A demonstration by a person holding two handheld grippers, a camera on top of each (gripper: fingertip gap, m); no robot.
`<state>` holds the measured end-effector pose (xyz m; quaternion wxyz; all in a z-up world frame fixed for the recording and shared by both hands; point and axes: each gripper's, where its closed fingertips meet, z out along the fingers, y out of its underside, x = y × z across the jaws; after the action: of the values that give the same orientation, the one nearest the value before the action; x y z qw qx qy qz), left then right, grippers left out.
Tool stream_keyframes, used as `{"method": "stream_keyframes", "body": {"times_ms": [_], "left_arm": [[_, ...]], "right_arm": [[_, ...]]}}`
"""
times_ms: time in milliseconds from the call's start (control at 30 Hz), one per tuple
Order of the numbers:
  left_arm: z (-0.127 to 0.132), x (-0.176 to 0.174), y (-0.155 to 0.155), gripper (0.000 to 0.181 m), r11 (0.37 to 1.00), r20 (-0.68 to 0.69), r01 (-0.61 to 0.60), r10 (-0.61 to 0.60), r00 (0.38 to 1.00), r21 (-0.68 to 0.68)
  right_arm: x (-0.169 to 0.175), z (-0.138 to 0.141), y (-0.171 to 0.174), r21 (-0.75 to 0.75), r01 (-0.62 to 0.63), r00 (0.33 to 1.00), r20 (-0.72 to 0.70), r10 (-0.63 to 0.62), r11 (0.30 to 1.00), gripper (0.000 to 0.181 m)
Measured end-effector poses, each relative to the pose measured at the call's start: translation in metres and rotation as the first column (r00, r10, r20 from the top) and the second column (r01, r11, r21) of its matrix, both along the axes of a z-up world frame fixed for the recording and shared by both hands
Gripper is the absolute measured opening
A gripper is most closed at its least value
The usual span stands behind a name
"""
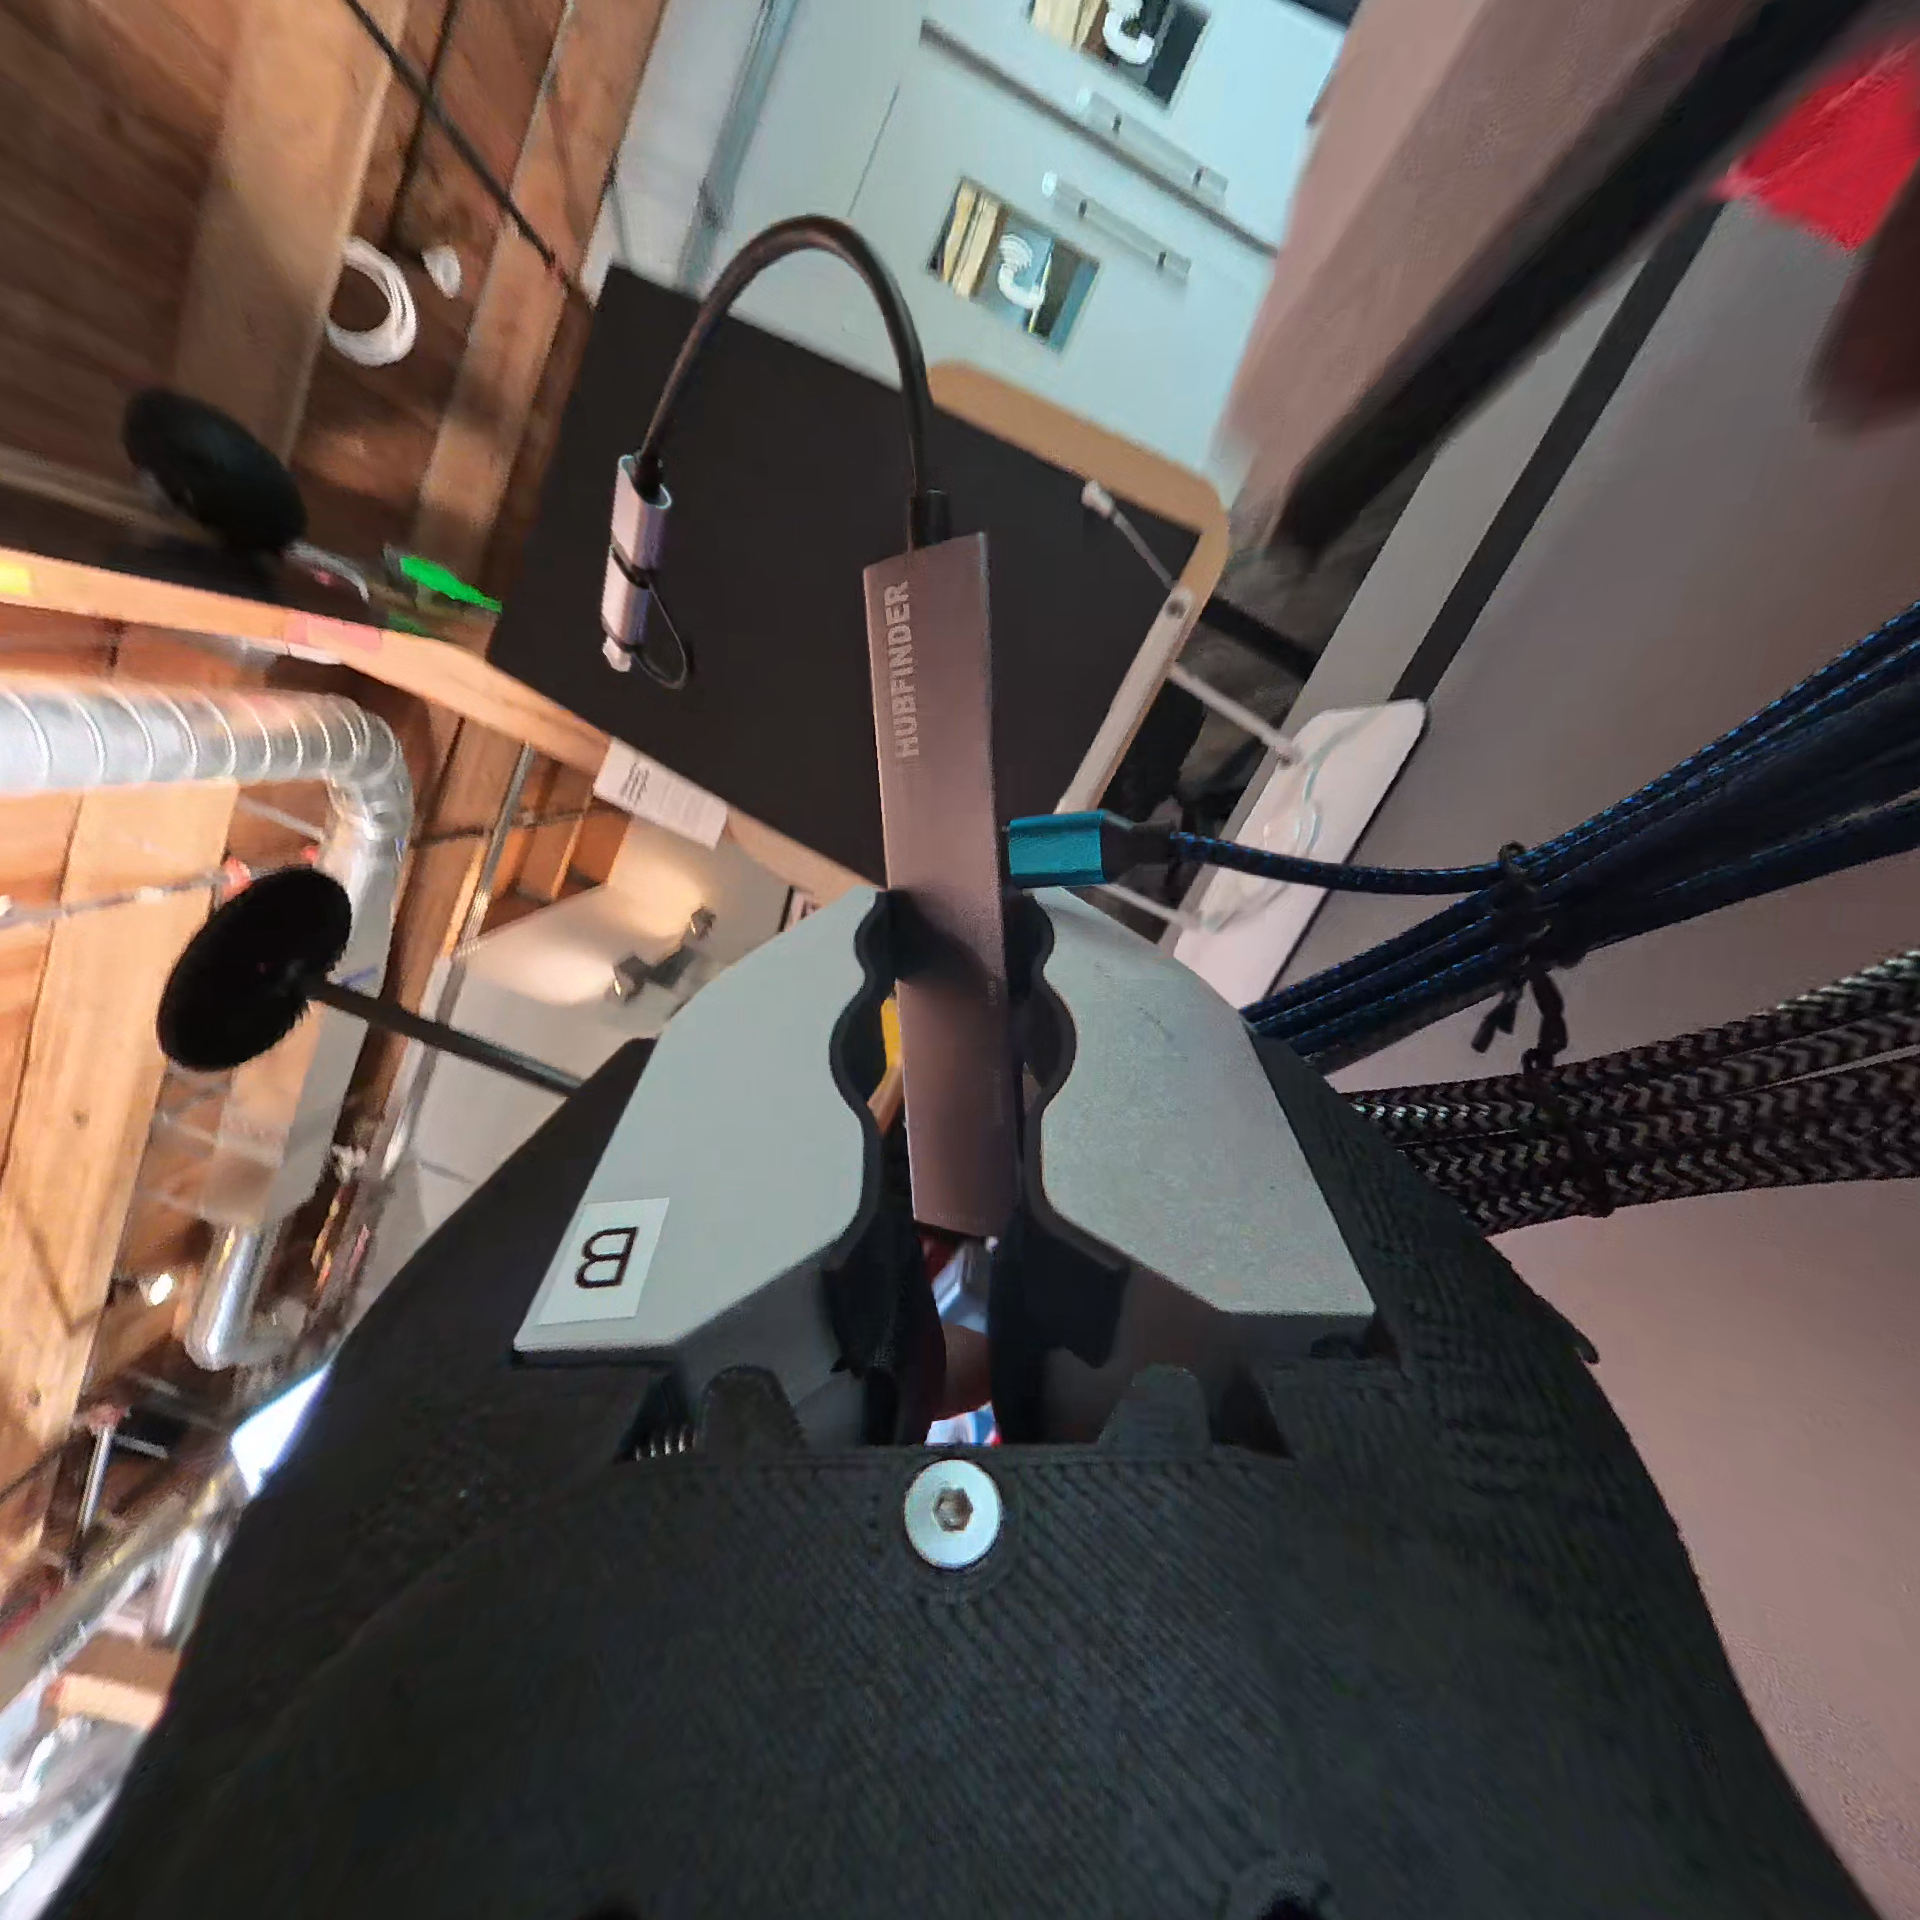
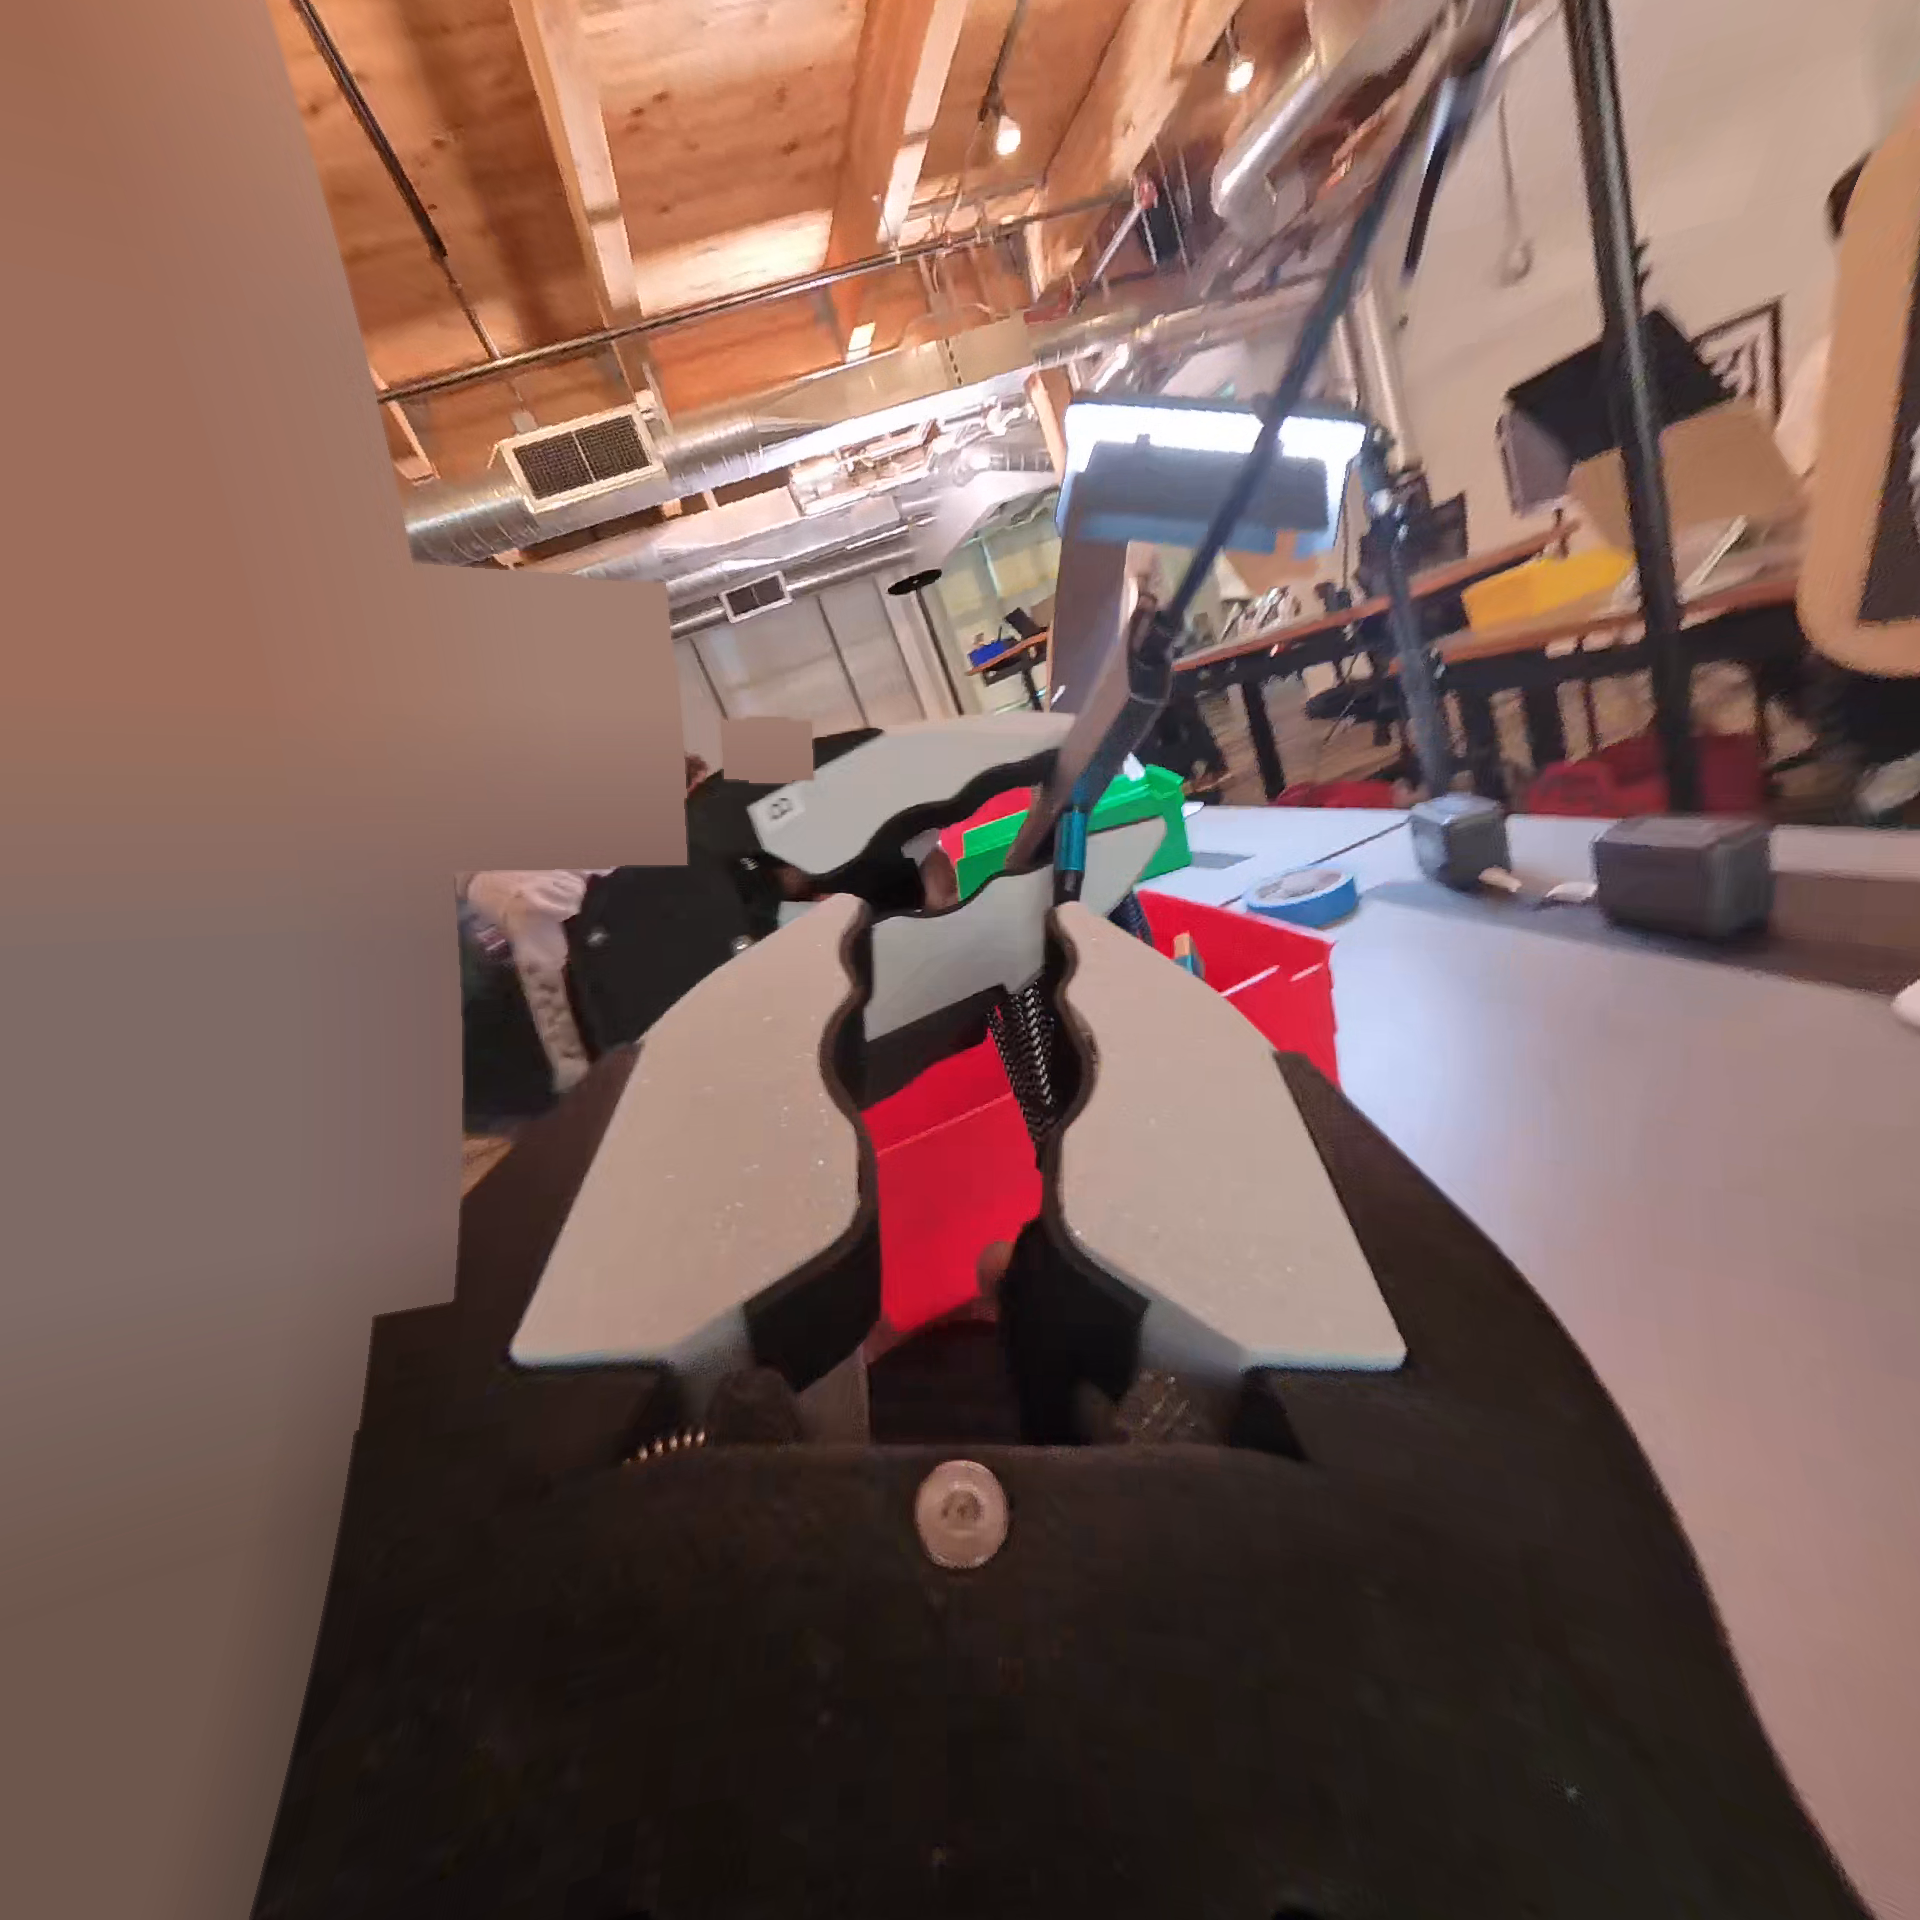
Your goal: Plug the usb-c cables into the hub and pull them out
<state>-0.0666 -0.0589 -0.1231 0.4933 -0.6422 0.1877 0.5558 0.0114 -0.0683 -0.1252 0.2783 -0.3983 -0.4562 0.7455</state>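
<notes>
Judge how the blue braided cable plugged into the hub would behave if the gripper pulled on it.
The blue braided cable would probably flex rather than pull straight: it curves away from its teal plug. The plug looks rigid, so it is likely the better place to grip. The hub should resist, since the left gripper clamps it.

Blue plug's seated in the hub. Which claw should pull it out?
Right, probably. The left claw is clamped on the hub; the right claw sits beside the blue plug, apparently around its cable.
</notes>
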Motion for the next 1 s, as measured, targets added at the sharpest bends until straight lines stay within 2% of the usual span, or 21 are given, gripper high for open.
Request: {"method": "stream_keyframes", "body": {"times_ms": [100,200,400,500,567,667,733,800,833,933,967,1000], "left_arm": [[0.001,0.015,0.009,0.02,1.0,-0.08,0.009,-0.01,0.997,-0.006],[-0.001,0.018,0.013,0.021,1.0,-0.101,0.022,-0.023,0.995,-0.013],[-0.015,0.029,0.021,0.021,0.996,-0.178,0.036,-0.05,0.983,-0.083],[-0.021,0.038,0.024,0.021,0.993,-0.189,0.071,-0.089,0.978,-0.096],[-0.025,0.04,0.025,0.021,0.991,-0.179,0.075,-0.094,0.979,-0.113],[-0.032,0.042,0.026,0.022,0.985,-0.139,0.114,-0.132,0.981,-0.132],[-0.041,0.045,0.028,0.023,0.961,-0.024,0.209,-0.216,0.976,-0.181],[-0.046,0.053,0.025,0.031,0.906,0.177,0.376,-0.345,0.922,-0.194],[-0.045,0.057,0.02,0.038,0.873,0.285,0.456,-0.4,0.871,-0.17],[-0.047,0.079,0.001,0.046,0.698,0.543,0.703,-0.542,0.642,-0.133],[-0.048,0.083,-0.003,0.046,0.655,0.575,0.743,-0.558,0.598,-0.137],[-0.051,0.083,-0.005,0.046,0.628,0.567,0.762,-0.574,0.591,-0.158]], "right_arm": [[-0.015,-0.016,0.005,-0.059,-0.009,0.996,0.085,0.014,0.998,0.025],[-0.017,-0.023,0.013,-0.098,0.003,0.994,0.106,0.008,0.995,0.021],[-0.015,-0.033,0.013,-0.061,-0.029,0.992,0.125,0.036,0.998,0.02],[-0.016,-0.039,0.016,-0.021,-0.02,0.989,0.146,0.023,1.0,0.013],[-0.015,-0.041,0.014,-0.005,-0.049,0.988,0.146,0.049,0.999,0.006],[-0.012,-0.047,0.014,0.083,-0.044,0.991,0.131,0.032,0.996,0.007],[-0.01,-0.053,0.015,0.189,-0.034,0.991,0.137,0.008,0.981,0.005],[-0.009,-0.061,0.021,0.334,0.007,0.989,0.134,-0.055,0.943,0.005],[-0.007,-0.065,0.024,0.426,0.028,0.989,0.118,-0.086,0.904,0.005],[-0.002,-0.074,0.03,0.688,0.081,0.987,0.043,-0.152,0.722,0.005],[0.0,-0.075,0.031,0.752,0.09,0.988,0.017,-0.155,0.653,0.005],[0.001,-0.077,0.03,0.808,0.095,0.989,-0.009,-0.148,0.582,0.005]]}}
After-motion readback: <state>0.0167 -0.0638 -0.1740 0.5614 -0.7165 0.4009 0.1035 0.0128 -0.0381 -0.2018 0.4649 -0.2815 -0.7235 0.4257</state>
